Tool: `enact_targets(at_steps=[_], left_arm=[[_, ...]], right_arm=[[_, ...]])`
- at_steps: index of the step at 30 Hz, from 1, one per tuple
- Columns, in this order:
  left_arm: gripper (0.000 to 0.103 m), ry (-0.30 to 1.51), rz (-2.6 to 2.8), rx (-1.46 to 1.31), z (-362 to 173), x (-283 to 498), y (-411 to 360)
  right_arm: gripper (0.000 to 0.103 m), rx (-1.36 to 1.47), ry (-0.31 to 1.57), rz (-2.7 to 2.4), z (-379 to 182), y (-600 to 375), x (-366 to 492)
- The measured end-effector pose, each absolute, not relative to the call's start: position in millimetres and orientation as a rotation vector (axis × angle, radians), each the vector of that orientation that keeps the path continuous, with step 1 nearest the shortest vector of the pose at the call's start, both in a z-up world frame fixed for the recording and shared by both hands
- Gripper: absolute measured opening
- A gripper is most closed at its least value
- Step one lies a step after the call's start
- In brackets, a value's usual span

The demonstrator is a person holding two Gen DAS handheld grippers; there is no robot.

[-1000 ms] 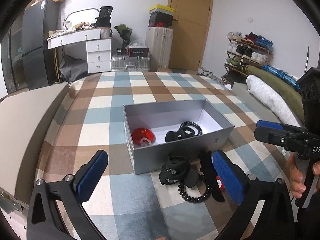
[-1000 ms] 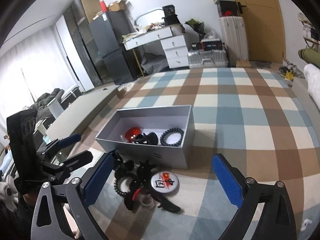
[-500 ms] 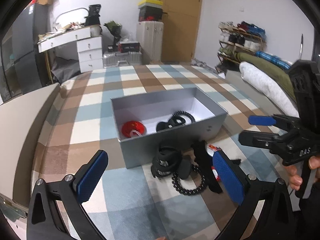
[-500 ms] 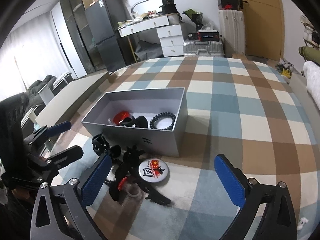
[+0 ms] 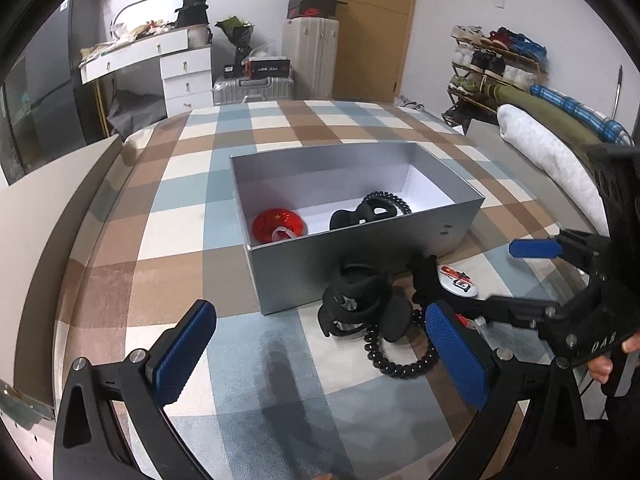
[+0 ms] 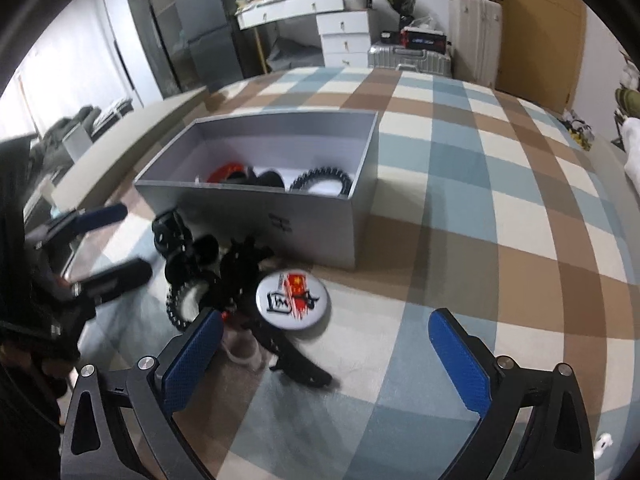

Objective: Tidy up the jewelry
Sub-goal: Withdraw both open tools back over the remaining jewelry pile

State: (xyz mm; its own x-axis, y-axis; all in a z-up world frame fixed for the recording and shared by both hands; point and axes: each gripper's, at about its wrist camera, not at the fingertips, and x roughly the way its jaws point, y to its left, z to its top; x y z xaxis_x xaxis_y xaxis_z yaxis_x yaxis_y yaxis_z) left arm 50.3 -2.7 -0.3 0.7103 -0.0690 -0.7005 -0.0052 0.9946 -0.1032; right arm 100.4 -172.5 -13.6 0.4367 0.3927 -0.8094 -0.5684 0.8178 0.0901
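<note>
A silver open box (image 5: 360, 258) (image 6: 312, 220) sits on the checked cover. Inside lie a red round badge (image 5: 279, 224), a black hair clip (image 5: 354, 216) and a black beaded bracelet (image 5: 394, 203). In front of the box is a pile: black hair clips (image 5: 356, 306) (image 6: 236, 268), a black beaded bracelet (image 5: 396, 360) and a white round badge (image 6: 292, 298) (image 5: 456, 278). My left gripper (image 5: 320, 356) is open and empty, just short of the pile. My right gripper (image 6: 324, 354) is open and empty, close above the white badge; it also shows in the left wrist view (image 5: 516, 276).
The checked cover (image 6: 480, 200) spreads on all sides of the box. A white desk (image 5: 160, 60), suitcases (image 5: 256, 88) and a brown door (image 5: 372, 28) stand at the back. A shoe rack (image 5: 492, 68) and rolled bedding (image 5: 548, 160) lie on the right.
Both grippers have moved in closer to the pile and the box. The right gripper has dropped lower toward the white badge. Nothing has been picked up.
</note>
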Motion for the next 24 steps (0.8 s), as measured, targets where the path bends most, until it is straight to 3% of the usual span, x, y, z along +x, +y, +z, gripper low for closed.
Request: enact_targets(at_steps=[24], left_arm=[[0.102,0.792,-0.028,-0.083,-3,51,-6]], right_arm=[[0.103,-0.341,0.972,0.479,-29,-177,108]])
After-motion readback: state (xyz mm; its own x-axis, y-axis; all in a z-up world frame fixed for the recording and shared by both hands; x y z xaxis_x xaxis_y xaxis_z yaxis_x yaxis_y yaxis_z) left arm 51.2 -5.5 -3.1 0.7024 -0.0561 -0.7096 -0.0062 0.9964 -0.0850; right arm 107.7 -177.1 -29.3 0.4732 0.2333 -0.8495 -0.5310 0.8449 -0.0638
